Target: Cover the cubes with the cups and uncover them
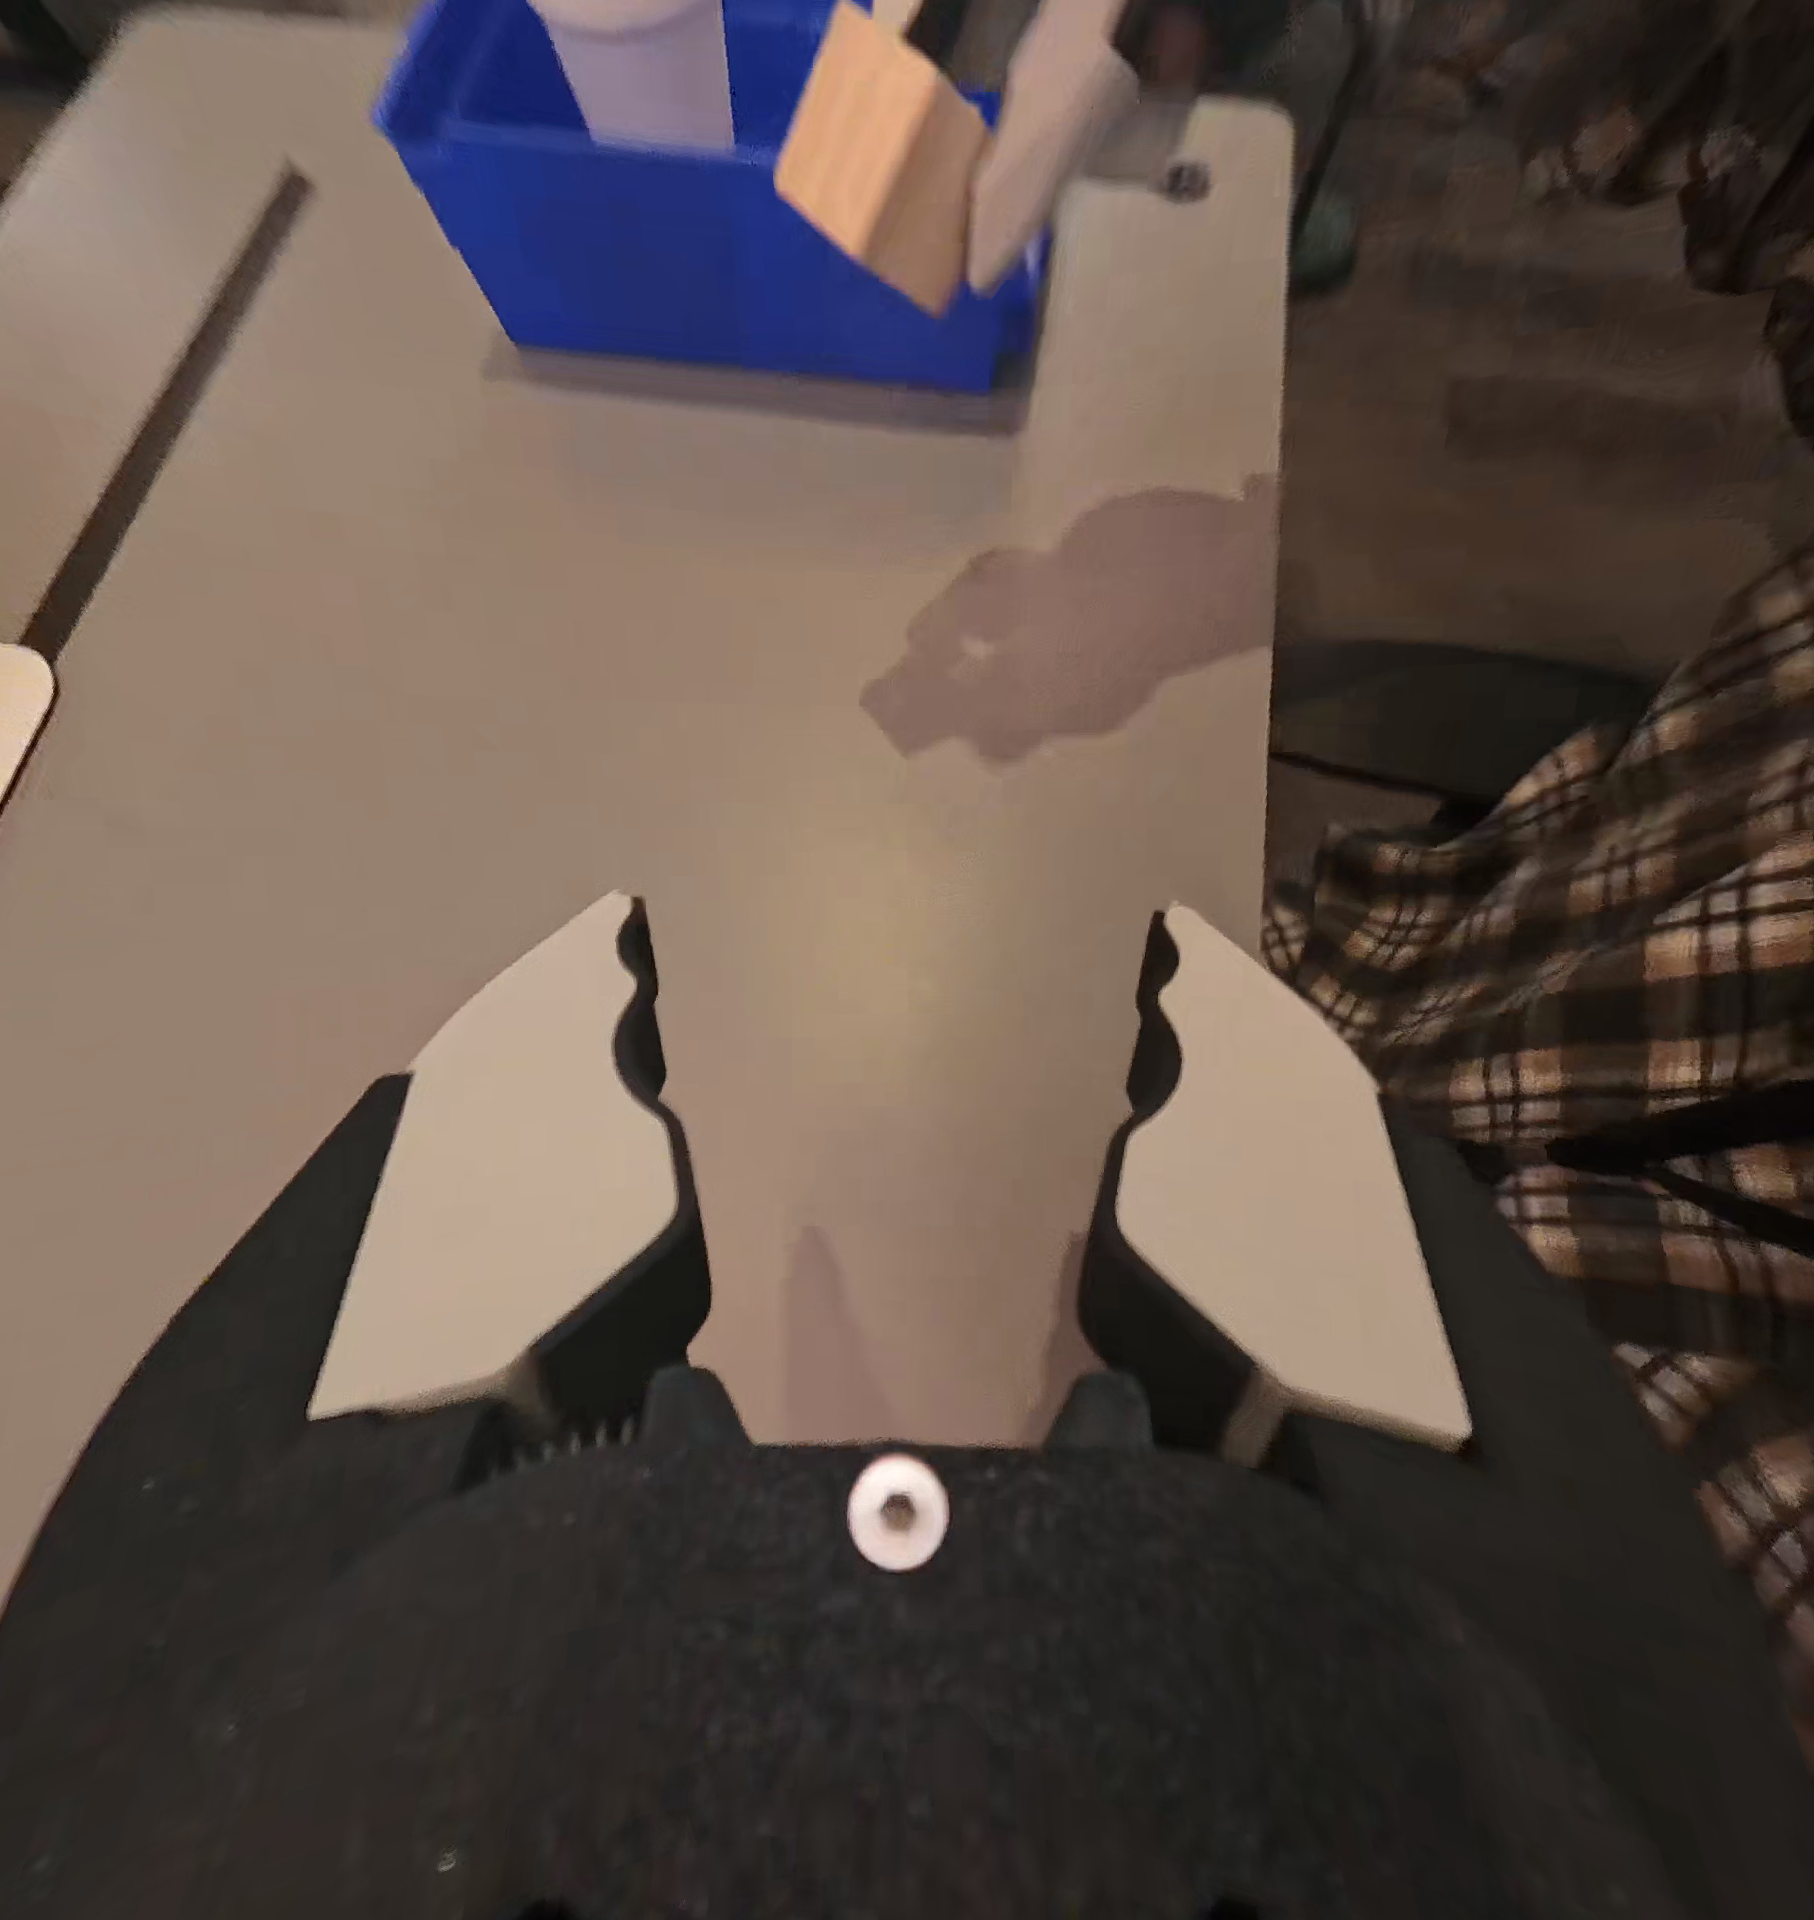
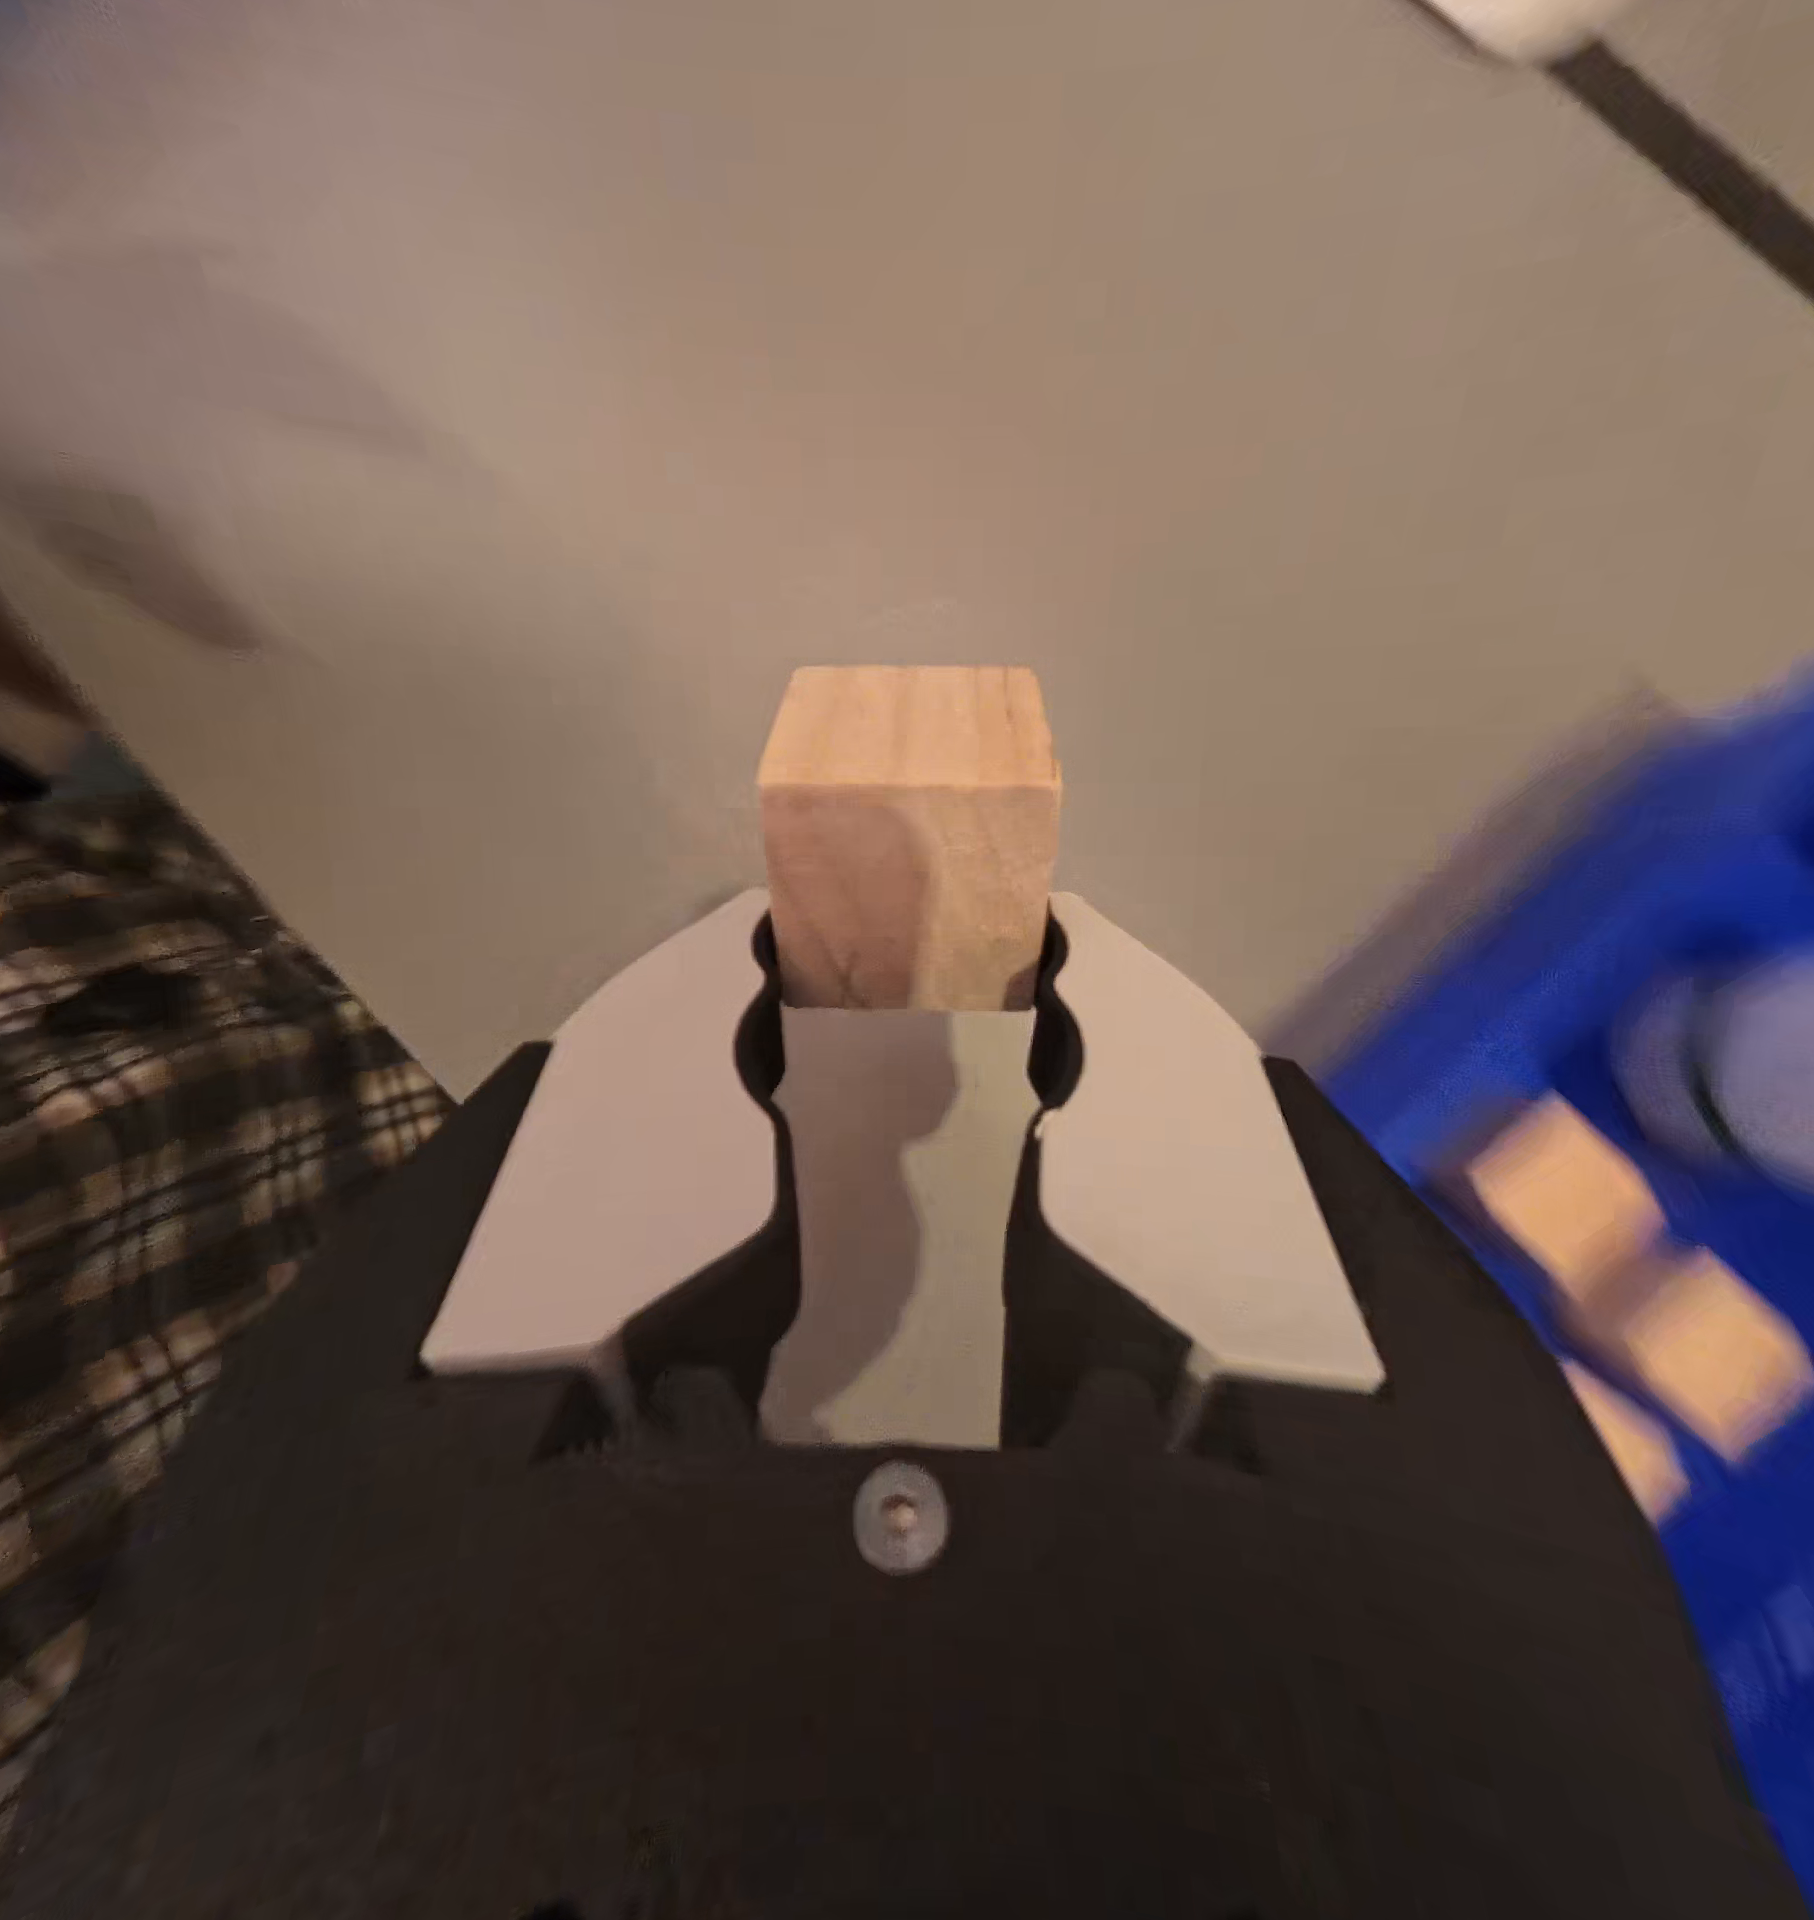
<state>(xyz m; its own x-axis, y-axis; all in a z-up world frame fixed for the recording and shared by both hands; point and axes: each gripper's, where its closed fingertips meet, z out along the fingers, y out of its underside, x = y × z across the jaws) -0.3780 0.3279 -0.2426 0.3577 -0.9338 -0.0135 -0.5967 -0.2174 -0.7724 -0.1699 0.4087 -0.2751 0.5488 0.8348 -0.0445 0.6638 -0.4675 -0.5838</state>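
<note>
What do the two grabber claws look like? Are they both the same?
Yes, they match. The left gripper and the right gripper each have a rough black body with one pale round screw in the middle. Two flat grey-white fingers stick out, with wavy black pads along their inner edges. No cables show. Brown plaid cloth is beside them.

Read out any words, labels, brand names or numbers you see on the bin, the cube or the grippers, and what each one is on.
None: no writing shows in either view.
Blue bin: plain walls, no label visible.
Wooden cube held by the right gripper: bare wood grain only.
Left gripper: plain fingers, unmarked.
Table: blank.
Both views are motion-blurred, so small print could be missed.
</note>
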